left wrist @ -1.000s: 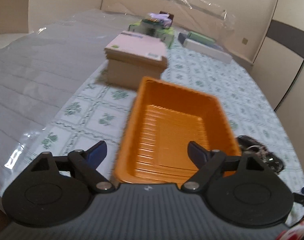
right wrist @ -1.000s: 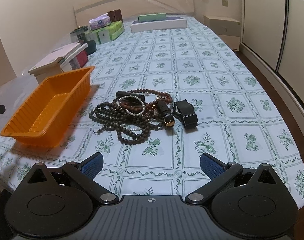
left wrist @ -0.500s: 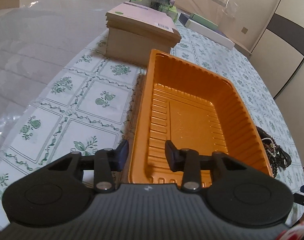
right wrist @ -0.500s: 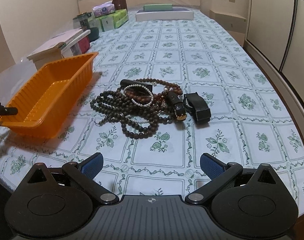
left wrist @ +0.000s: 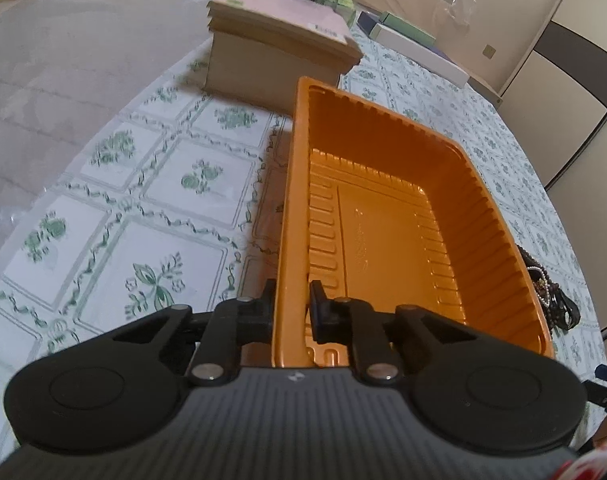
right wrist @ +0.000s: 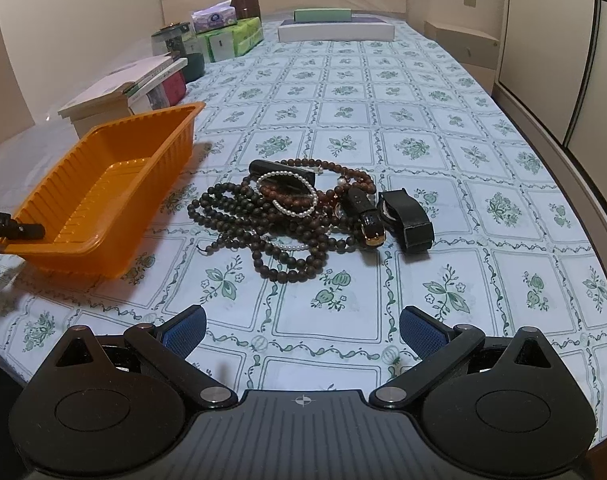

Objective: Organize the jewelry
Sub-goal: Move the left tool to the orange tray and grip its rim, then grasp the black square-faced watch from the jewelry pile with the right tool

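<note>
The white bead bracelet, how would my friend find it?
Look at the flowered tablecloth, right of the orange tray, where a pile of jewelry lies. The white bead bracelet rests on top; its beads are tiny and pale, the others big and dark brown.

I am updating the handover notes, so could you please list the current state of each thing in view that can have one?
Orange tray: empty, upright, near corner wall between the left claw's pads.
Left claw: jaws just closed onto the tray wall.
Right claw: open, holding nothing.
Bead necklaces: tangled pile on the cloth, outside the tray.
Pearl bracelet: lying on top of the pile.
Black watch: strap looped, beside the pile.
</note>
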Demonstrator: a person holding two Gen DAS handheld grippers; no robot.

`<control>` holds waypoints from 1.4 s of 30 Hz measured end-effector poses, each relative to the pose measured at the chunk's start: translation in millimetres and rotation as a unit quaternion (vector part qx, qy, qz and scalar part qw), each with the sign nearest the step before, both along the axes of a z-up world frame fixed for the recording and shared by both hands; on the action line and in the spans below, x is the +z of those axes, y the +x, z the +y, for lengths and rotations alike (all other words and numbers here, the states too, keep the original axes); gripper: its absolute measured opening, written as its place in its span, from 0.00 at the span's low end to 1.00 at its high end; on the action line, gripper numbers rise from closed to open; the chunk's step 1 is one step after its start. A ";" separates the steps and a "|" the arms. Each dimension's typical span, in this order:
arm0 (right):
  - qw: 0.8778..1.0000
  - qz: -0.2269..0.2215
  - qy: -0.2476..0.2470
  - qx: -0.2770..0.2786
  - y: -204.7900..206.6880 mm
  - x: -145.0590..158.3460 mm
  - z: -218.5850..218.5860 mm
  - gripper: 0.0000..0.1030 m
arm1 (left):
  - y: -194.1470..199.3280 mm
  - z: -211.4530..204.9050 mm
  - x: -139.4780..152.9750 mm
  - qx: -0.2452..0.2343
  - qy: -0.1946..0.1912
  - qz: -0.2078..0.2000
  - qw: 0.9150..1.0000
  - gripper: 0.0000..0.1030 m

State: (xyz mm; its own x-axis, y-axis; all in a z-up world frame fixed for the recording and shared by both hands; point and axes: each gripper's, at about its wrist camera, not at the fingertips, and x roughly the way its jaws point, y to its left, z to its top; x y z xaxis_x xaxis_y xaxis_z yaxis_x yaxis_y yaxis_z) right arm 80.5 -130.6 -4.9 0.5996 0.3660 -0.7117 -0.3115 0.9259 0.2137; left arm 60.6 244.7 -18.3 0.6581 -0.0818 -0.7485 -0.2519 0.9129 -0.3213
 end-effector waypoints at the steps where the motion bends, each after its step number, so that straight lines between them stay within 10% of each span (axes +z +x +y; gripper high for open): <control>1: 1.000 -0.001 0.000 0.000 0.3 0.1 -0.1 1.00 | -0.2 -0.1 -1.0 0.000 -0.002 0.001 1.000 0.13; 10: 1.000 -0.003 0.004 -0.006 -1.9 1.8 -6.1 1.00 | -4.1 -9.4 9.6 0.004 0.019 0.002 1.000 0.06; 20: 1.000 -0.004 0.012 -0.014 -2.6 -0.2 -11.6 1.00 | 3.7 -35.2 45.0 -0.034 0.128 -0.003 0.991 0.03; 35: 0.998 -0.055 0.006 -0.042 26.8 -12.5 -45.7 0.99 | 22.4 -108.2 85.7 -0.114 0.325 0.020 0.939 0.03; 42: 0.997 -0.075 -0.022 -0.016 51.6 -17.4 -47.5 0.76 | 31.8 -116.5 85.1 -0.134 0.350 0.053 0.925 0.02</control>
